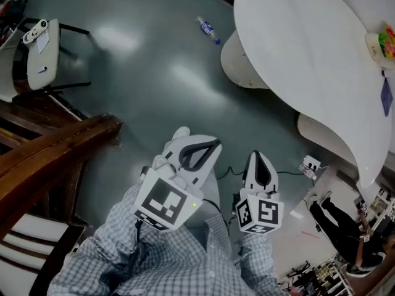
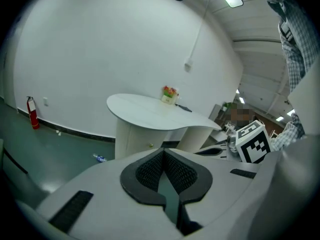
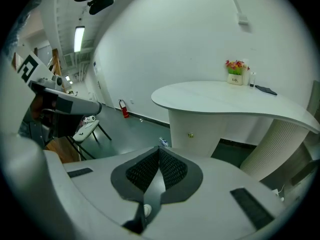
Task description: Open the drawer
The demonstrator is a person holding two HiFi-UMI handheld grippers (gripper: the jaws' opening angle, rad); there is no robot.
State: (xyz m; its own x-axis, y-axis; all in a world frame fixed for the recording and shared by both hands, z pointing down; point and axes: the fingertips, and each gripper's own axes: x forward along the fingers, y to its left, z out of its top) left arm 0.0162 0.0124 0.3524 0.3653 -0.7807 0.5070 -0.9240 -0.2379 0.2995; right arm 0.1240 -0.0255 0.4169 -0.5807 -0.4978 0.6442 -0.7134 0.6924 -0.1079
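Glossy green floor; curved white desk; right gripper ribbed pads closed.

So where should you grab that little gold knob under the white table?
Probably pinch the knob itself, coming straight at the front of the white pedestal, one jaw on each side. It looks like the only bit sticking out of that smooth face. The right gripper is shut, so it must open first.
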